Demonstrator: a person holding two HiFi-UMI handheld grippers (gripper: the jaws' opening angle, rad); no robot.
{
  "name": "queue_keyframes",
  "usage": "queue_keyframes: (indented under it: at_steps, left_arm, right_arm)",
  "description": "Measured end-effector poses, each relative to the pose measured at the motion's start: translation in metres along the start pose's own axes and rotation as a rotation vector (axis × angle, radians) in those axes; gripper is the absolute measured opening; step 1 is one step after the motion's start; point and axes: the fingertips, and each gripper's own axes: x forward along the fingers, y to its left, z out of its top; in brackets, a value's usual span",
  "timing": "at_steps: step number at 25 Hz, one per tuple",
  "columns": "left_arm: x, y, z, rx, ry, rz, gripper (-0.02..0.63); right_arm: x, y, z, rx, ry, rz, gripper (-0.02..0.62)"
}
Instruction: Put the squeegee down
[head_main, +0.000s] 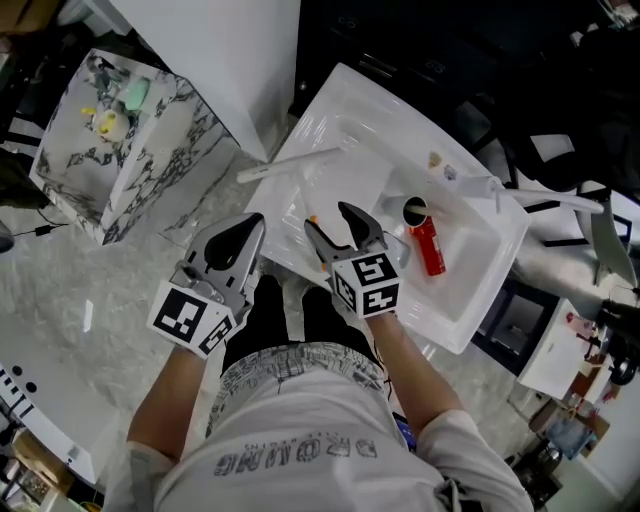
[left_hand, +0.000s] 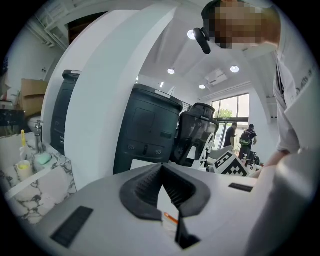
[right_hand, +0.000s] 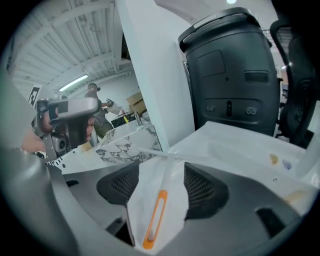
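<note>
The squeegee (head_main: 292, 164) lies across the sink's (head_main: 478, 305) near-left edge, blade crosswise at the far end and handle pointing back between the wide-apart jaws of the right claw (head_main: 330, 220), the nearer one, while the left claw (head_main: 252, 224) hovers closed beside it.

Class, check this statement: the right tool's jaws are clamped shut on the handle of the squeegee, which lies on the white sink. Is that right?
One detail is wrong. The right tool is not clamped shut: its jaws stand apart on either side of the handle of the squeegee, as the right gripper view shows. The squeegee does lie on the white sink.
</note>
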Motion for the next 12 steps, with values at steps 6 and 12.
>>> queue_keyframes:
  at_steps: [6,12]
  left_arm:
    - [0.004,-0.001,0.011,0.019,-0.010,-0.006,0.020]
    - [0.008,-0.006,0.020,0.035,-0.017,-0.012,0.018]
  right_arm:
    - [-0.013,-0.005,0.021,0.003,-0.051,-0.013,0.282]
    - [-0.028,-0.012,0.036,0.010,-0.097,-0.027,0.268]
